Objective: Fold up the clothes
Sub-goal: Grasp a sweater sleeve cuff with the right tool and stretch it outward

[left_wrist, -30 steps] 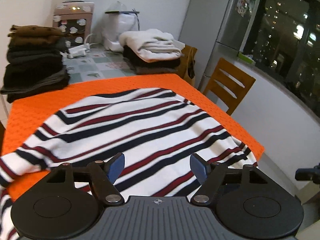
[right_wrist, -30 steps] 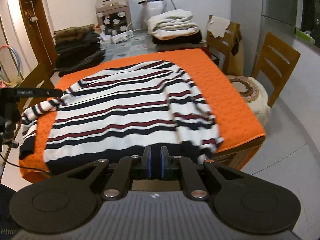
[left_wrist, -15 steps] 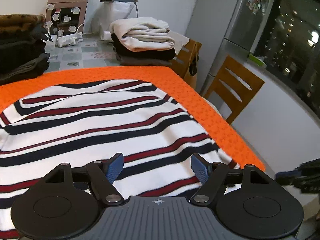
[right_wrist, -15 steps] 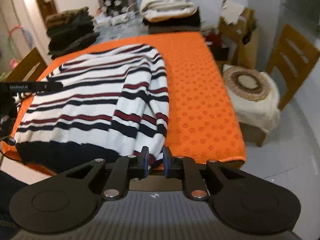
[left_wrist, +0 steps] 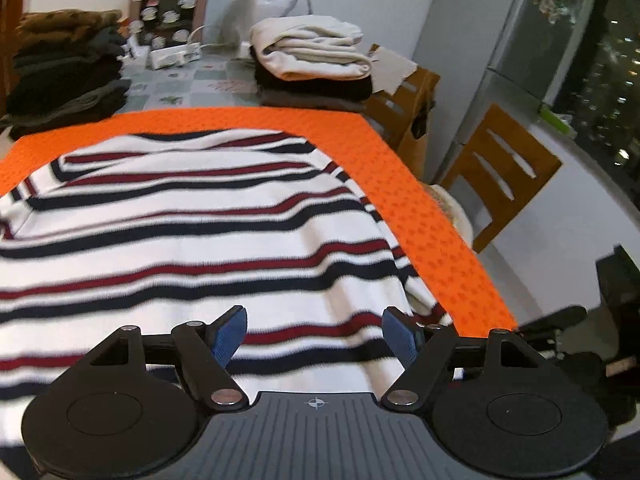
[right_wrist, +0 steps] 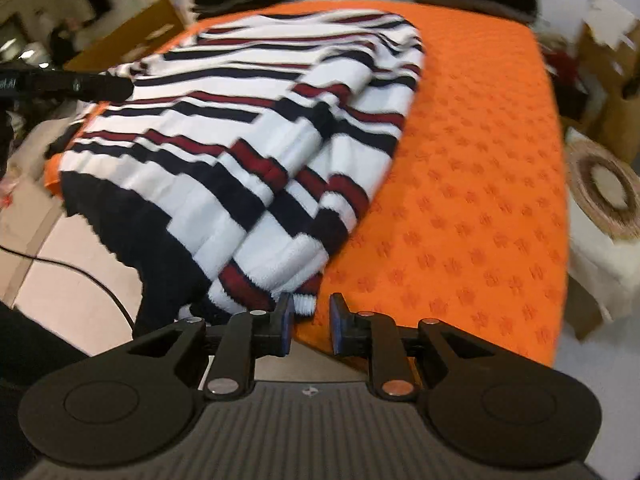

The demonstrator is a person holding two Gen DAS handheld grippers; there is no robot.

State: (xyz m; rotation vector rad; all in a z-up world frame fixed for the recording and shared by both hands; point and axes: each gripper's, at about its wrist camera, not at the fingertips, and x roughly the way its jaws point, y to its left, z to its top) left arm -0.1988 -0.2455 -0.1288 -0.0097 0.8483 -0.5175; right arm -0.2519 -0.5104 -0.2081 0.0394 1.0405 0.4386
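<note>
A white sweater with navy and dark red stripes (left_wrist: 192, 232) lies spread on the orange cloth (left_wrist: 424, 216) over the table. My left gripper (left_wrist: 314, 338) is open and empty, low over the sweater's near part. In the right wrist view the sweater (right_wrist: 256, 120) has its right sleeve folded onto the body. My right gripper (right_wrist: 310, 328) is open by a narrow gap at the table's near edge. The sleeve cuff (right_wrist: 280, 284) lies just in front of its left finger, loose.
Folded dark clothes (left_wrist: 64, 76) are stacked at the back left, a cream and dark pile (left_wrist: 312, 60) at the back right. A wooden chair (left_wrist: 500, 172) and a fridge (left_wrist: 532, 40) stand to the right. A cushioned stool (right_wrist: 604, 208) is beside the table.
My right gripper carried the sleeve leftward onto the sweater body, then opened and let the cuff go. My left gripper stayed open and shifted a little over the sweater.
</note>
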